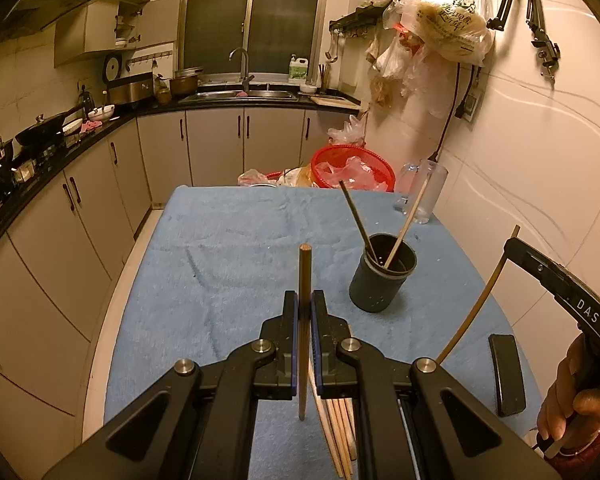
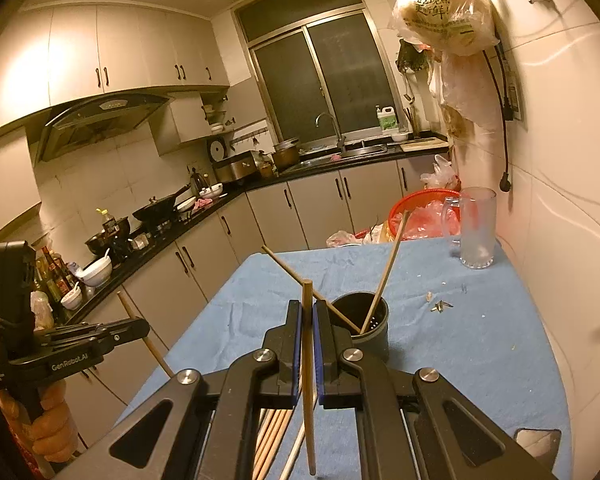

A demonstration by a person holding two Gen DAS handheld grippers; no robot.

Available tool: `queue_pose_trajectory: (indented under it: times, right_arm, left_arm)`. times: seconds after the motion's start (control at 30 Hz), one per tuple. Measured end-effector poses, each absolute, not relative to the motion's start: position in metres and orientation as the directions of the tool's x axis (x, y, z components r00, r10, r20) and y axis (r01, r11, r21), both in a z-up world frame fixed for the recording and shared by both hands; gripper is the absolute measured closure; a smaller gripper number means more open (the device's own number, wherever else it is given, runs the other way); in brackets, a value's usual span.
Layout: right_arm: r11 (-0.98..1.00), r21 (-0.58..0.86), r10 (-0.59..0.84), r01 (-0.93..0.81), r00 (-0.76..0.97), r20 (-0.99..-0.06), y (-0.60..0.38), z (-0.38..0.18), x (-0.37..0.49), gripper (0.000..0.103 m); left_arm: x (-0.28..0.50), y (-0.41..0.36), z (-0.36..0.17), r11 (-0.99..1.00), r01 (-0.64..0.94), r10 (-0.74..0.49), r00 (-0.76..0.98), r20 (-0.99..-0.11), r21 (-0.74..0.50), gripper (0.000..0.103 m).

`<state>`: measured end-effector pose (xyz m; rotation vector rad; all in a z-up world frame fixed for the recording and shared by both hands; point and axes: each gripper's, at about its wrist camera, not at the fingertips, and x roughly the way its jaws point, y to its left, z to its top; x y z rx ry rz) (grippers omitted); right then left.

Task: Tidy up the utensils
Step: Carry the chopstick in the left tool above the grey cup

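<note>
Both wrist views toward shared holder [image 1: 382, 276].

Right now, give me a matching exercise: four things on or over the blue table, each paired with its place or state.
Column one:
1. left tongs
2. dark holder
3. glass mug
4. loose chopsticks

Column two:
A. flat on the blue cloth beneath the tongs
B. empty, at the far corner by the wall
C. upright, two chopsticks leaning in it
D. clamped on one upright chopstick

Pairs: 1-D, 2-C, 3-B, 4-A
</note>
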<state>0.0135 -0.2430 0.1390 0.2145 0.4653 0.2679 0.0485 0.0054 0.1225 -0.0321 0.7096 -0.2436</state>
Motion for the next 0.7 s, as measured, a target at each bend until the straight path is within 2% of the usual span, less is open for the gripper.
queue_pose_trajectory:
  times: [0.33, 0.7]
  right_arm:
    - [0.938, 0.284, 0.302, -0.197, 0.867, -0.395, -0.256, 0.150, 0.017, 0.097]
    - [0.929, 0.330, 0.276, -0.171, 0.912, -0.305, -0.287, 0.199, 0.034, 0.097]
  left_arm:
    - [0.054, -0.005, 0.141, 0.964, 0.237, -0.261, 0.732, -0.630, -0.124, 0.097]
    - [0.081, -0.036, 0.190, 0.946, 0.289, -0.318, 0.756, -0.572, -0.144, 0.097]
